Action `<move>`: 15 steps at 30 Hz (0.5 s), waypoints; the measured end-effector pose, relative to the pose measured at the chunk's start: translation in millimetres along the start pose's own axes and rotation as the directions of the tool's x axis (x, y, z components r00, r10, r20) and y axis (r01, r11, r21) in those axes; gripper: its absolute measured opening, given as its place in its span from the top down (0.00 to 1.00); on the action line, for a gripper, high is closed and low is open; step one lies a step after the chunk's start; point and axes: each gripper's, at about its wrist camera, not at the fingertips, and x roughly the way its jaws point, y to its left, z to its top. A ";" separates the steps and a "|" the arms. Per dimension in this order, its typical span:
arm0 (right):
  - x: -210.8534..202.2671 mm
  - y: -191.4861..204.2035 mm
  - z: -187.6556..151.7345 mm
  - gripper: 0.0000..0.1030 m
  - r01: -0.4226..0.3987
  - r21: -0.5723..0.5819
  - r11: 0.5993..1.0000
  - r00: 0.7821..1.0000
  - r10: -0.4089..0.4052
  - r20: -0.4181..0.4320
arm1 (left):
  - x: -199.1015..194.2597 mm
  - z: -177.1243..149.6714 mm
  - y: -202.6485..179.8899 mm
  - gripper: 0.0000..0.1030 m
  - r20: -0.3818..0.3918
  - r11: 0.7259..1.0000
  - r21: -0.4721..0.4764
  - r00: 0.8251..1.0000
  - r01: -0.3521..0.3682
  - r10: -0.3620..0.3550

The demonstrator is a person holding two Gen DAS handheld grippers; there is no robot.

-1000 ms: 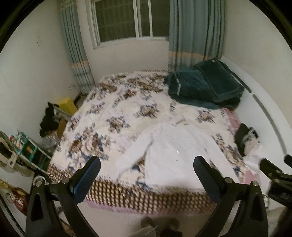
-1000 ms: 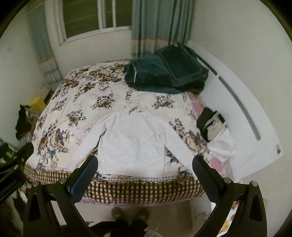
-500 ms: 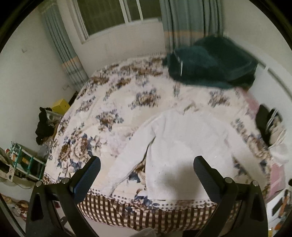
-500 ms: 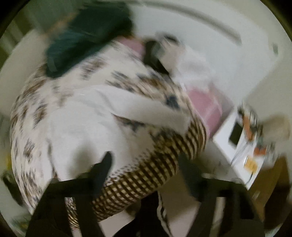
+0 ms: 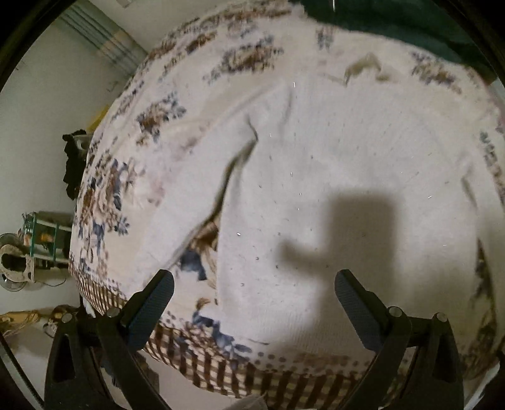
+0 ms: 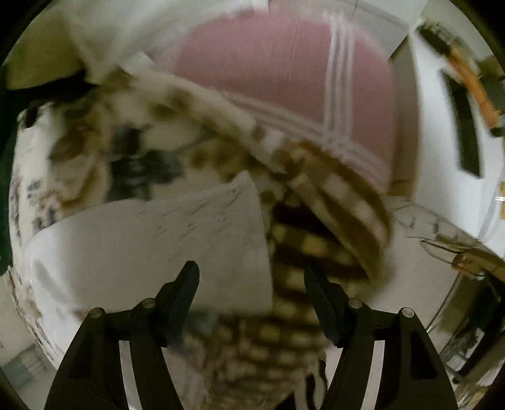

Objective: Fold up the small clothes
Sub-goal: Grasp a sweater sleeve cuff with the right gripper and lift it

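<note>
A small white long-sleeved top (image 5: 331, 189) lies flat on the floral bedspread (image 5: 132, 164). My left gripper (image 5: 252, 299) is open and hovers just above the top's lower hem, casting its shadow on the cloth. In the right wrist view the end of the top's right sleeve (image 6: 164, 230) lies at the bed's corner. My right gripper (image 6: 252, 280) is open, close above the sleeve's cuff edge. The view there is blurred.
A dark green blanket (image 5: 410, 22) lies at the far end of the bed. The checked bedspread border (image 6: 315, 220) hangs over a pink sheet (image 6: 284, 66). Clutter and a rack (image 5: 38, 236) stand on the floor at left. A white cabinet (image 6: 442, 126) stands at right.
Both grippers have dropped toward the bed. The left came close over the top's hem. The right swung right and down to the sleeve end at the bed's corner.
</note>
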 end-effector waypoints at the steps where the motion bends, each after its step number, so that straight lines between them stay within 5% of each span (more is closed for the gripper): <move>1: 14.9 0.8 5.3 0.31 -0.007 0.000 1.000 1.000 0.007 -0.018 | 7.8 0.9 -4.9 0.00 -0.006 1.000 0.003 1.000 -0.001 0.001; 3: 26.8 4.4 9.5 0.42 -0.001 -0.020 1.000 1.000 0.001 -0.008 | 20.5 2.9 -15.9 0.00 -0.007 1.000 0.022 1.000 -0.007 0.007; 4: 25.9 9.4 9.5 0.76 0.012 -0.061 0.998 0.999 -0.009 0.043 | 26.3 4.7 -21.9 0.00 -0.006 0.999 0.035 1.000 -0.007 0.007; 5: 24.2 12.5 9.5 0.92 0.033 -0.088 0.996 0.998 -0.028 0.063 | 32.3 6.9 -27.3 0.00 -0.005 0.999 0.045 1.000 -0.007 0.007; 15: -45.2 18.1 68.4 0.93 0.003 -0.146 0.989 0.972 0.031 0.232 | 57.4 15.6 -52.6 0.00 0.010 0.996 0.034 0.996 0.087 -0.087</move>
